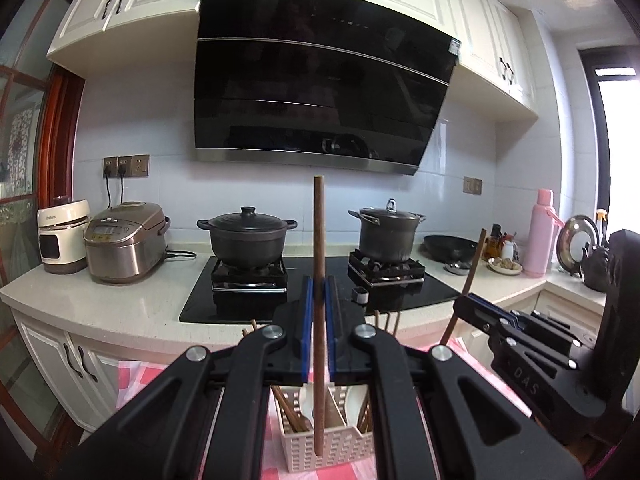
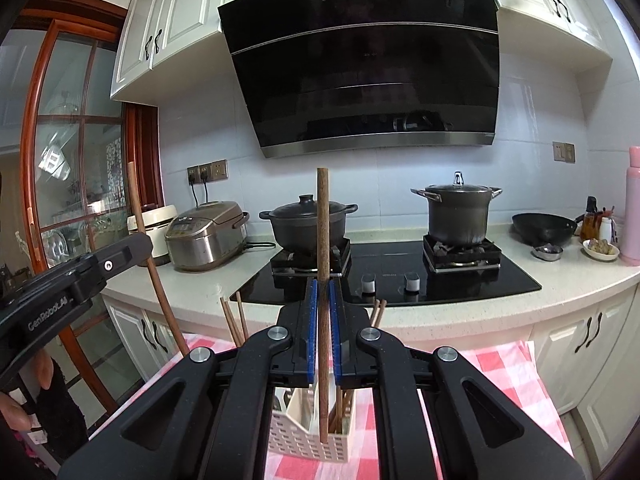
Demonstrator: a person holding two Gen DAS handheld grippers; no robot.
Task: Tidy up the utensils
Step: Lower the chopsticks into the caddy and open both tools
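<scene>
My left gripper (image 1: 319, 294) is shut on a brown wooden chopstick (image 1: 319, 240), held upright above a white slotted utensil basket (image 1: 320, 446). My right gripper (image 2: 324, 288) is shut on another brown chopstick (image 2: 323, 224), also upright, over the same basket (image 2: 308, 444). The basket stands on a pink checked cloth (image 2: 504, 364) and holds several chopsticks and a white spoon. The right gripper shows in the left wrist view (image 1: 466, 298) at the right; the left gripper shows in the right wrist view (image 2: 146, 246) at the left.
Beyond the cloth runs a white counter (image 1: 120, 308) with a black gas hob (image 2: 460, 280), a black casserole (image 1: 247, 236), a steel stockpot (image 1: 386, 236), a rice cooker (image 1: 126, 240), a wok (image 2: 544, 228) and a pink flask (image 1: 540, 236). A range hood (image 1: 320, 80) hangs above.
</scene>
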